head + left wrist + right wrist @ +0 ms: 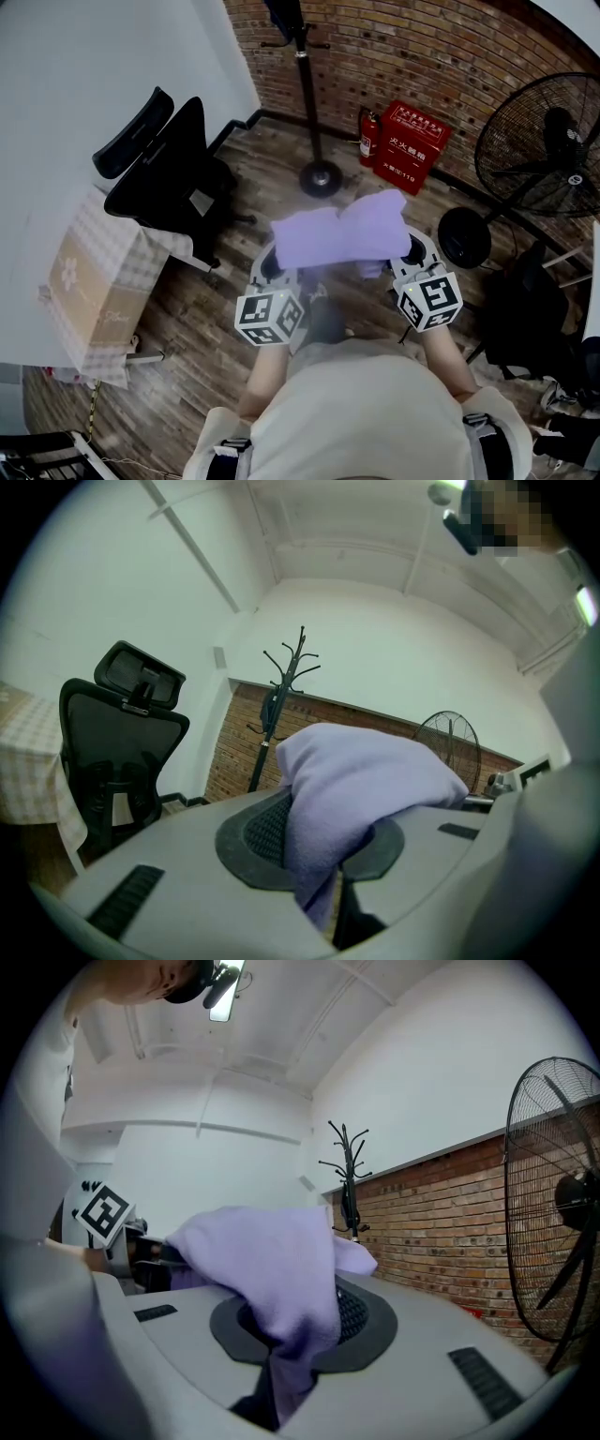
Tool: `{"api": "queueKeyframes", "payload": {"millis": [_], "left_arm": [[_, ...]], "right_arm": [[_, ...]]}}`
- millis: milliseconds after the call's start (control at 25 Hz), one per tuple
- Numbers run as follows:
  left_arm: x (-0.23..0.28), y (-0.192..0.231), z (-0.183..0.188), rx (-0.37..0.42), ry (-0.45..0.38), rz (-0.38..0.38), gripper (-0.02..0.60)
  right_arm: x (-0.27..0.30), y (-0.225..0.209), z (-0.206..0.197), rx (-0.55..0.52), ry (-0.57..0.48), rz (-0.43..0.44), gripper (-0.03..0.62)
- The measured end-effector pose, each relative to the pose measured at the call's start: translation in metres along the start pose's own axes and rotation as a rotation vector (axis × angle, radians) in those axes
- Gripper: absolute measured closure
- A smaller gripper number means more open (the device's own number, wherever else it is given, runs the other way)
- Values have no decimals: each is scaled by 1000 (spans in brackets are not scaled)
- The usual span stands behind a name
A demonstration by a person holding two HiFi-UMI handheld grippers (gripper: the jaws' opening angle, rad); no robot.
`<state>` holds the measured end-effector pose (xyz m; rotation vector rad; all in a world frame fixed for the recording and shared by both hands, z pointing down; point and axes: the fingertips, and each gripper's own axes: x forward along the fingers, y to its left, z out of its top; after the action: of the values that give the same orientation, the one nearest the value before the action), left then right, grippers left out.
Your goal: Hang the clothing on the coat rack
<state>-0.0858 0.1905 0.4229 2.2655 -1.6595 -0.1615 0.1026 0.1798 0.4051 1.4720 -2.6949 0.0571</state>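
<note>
Underfoot, wooden floor (pixel 211 342); beyond, brick wall (pixel 422 47) and coat rack (pixel 308 103).

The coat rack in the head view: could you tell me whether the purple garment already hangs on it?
No, the purple garment is clamped between the left gripper and right gripper, well apart from the coat rack.

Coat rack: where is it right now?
Head view, top centre: the coat rack stands by the brick wall, left of the red box, beyond the lilac garment.
</note>
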Motion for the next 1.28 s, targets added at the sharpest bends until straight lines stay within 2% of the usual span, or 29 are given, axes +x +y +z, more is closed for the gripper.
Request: {"api": "queueKeyframes", "payload": {"millis": [280, 560, 1280], "left_arm": [[19, 5, 5, 4, -9, 2, 520], [59, 14, 15, 1, -18, -10, 520], [198, 70, 61, -4, -14, -42, 520]], "right_arm": [[16, -10, 2, -6, 0, 4, 546], [48, -34, 5, -9, -2, -3, 545], [185, -99, 33, -39, 0, -33, 545]]}}
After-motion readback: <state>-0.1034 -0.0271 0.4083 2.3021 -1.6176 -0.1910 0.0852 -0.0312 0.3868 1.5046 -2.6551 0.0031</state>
